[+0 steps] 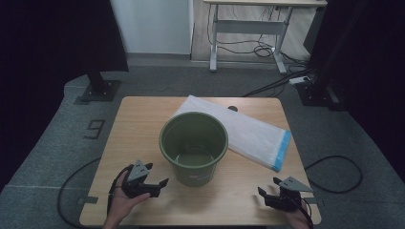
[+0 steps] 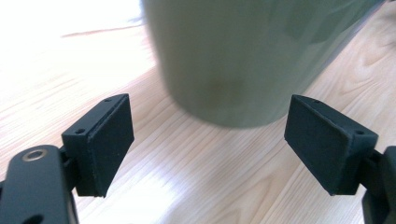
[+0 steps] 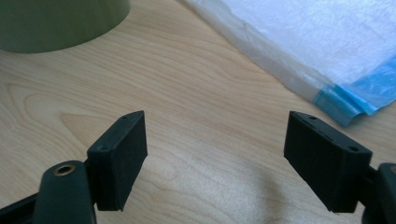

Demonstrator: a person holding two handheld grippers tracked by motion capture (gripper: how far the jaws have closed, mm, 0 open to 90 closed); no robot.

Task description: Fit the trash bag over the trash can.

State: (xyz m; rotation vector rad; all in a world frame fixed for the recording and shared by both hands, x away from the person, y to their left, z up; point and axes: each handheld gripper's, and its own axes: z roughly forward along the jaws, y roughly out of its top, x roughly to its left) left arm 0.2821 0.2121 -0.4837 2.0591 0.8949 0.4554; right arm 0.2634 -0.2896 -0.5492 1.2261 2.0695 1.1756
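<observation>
An empty green bucket [image 1: 194,145] stands upright in the middle of the wooden table [image 1: 138,124]. Behind and to its right lies a flat folded white plastic bag [image 1: 248,135] with a blue strip along one end. My left gripper [image 1: 156,175] rests near the front left edge, open, jaws wide apart and pointing at the bucket [image 2: 243,56] with nothing between them. My right gripper [image 1: 269,186] sits at the front right corner, open and holding nothing. In the right gripper view the bag [image 3: 317,42] lies ahead to the right and the bucket [image 3: 56,23] at the upper left.
A person's hands hold both grippers at the table's near edge. Cables trail off the table onto the grey carpet at both sides. A black stand base [image 1: 99,88] sits on the floor beyond the table's far left, and a desk frame [image 1: 248,28] stands at the back.
</observation>
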